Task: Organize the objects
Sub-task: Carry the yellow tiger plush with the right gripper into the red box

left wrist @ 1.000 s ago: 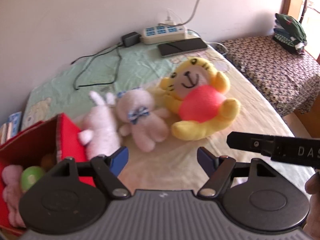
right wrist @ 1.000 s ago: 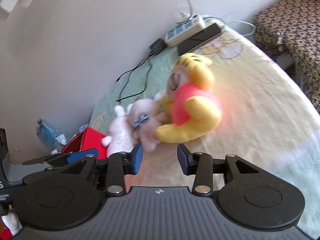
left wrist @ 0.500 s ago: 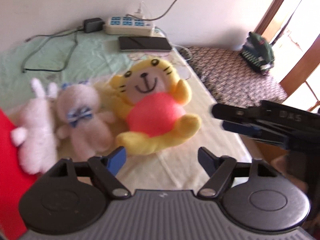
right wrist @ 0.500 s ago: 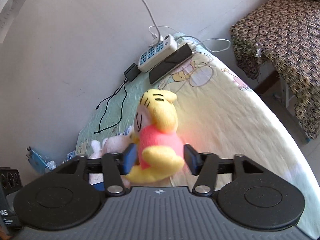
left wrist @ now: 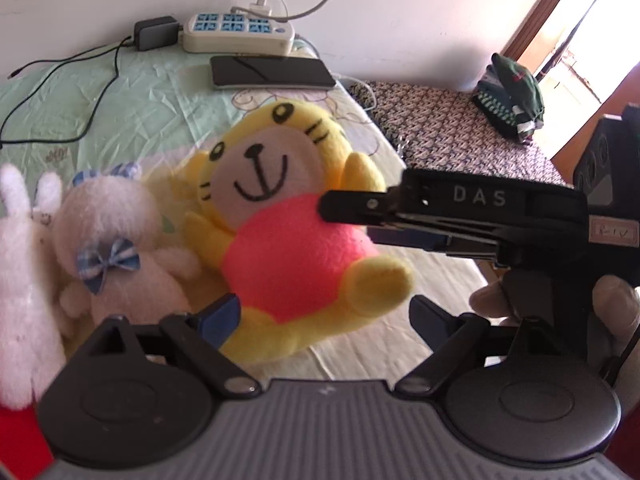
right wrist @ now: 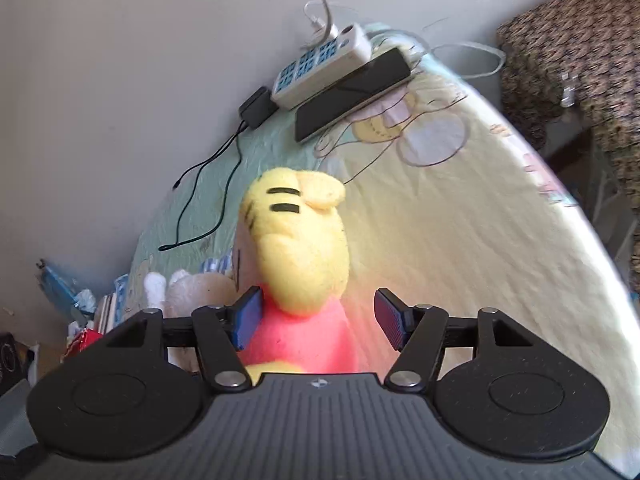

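A yellow tiger plush (left wrist: 296, 256) with a pink belly lies face up on the bed sheet (left wrist: 120, 112). My left gripper (left wrist: 324, 316) hangs just over its feet, jaws opening, with the plush's lower edge between the fingertips and no pad pressing. My right gripper (left wrist: 352, 220) comes in from the right over the pink belly. In the right wrist view that gripper (right wrist: 320, 318) straddles the plush (right wrist: 304, 248), jaws opening; the left pad lies against the fur and the right pad stands clear. A pale bear (left wrist: 112, 240) with a blue bow and a white bunny (left wrist: 20, 280) lie to the left.
A red box (left wrist: 20, 440) shows at the bottom left corner. By the wall lie a power strip (left wrist: 240, 34), a charger (left wrist: 154, 34) with trailing cables and a dark phone (left wrist: 272, 72). Right of the bed's edge is a patterned cloth surface (left wrist: 460, 128) with folded green clothes (left wrist: 512, 96).
Both grippers have come down toward the yellow plush and widened their jaws. The left view has swung away from the red box. The right gripper now straddles the plush.
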A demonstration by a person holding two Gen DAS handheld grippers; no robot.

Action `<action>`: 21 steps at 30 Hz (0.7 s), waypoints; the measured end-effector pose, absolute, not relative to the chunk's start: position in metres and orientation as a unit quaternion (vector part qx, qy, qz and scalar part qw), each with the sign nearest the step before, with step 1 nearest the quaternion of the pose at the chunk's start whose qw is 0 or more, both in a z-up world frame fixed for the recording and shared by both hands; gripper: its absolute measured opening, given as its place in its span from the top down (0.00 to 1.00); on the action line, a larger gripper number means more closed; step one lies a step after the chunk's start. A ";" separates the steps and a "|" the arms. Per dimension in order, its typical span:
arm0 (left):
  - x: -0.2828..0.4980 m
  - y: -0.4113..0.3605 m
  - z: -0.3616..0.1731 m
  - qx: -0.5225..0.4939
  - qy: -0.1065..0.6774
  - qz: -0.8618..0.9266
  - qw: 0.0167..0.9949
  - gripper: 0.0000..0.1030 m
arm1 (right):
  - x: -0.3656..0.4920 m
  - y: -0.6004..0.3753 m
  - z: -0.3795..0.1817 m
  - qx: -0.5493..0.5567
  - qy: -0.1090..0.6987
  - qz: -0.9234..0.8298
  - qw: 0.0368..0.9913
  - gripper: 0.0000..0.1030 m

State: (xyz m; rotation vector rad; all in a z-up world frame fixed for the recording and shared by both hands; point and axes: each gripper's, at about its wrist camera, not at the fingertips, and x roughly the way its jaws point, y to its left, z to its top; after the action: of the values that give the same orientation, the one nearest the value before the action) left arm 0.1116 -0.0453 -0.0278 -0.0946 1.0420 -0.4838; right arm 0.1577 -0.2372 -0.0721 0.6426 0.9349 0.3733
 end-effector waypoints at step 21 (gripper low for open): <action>0.064 -0.044 -0.002 -0.041 0.473 -0.276 0.835 0.22 | 0.083 -0.229 -0.034 0.330 0.399 0.241 0.821 0.56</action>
State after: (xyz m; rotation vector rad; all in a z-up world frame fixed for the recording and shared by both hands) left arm 0.0641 -0.0440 -0.0021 -0.0873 1.0023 -0.5848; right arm 0.0830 -0.2293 -0.0335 0.7035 0.8486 0.5132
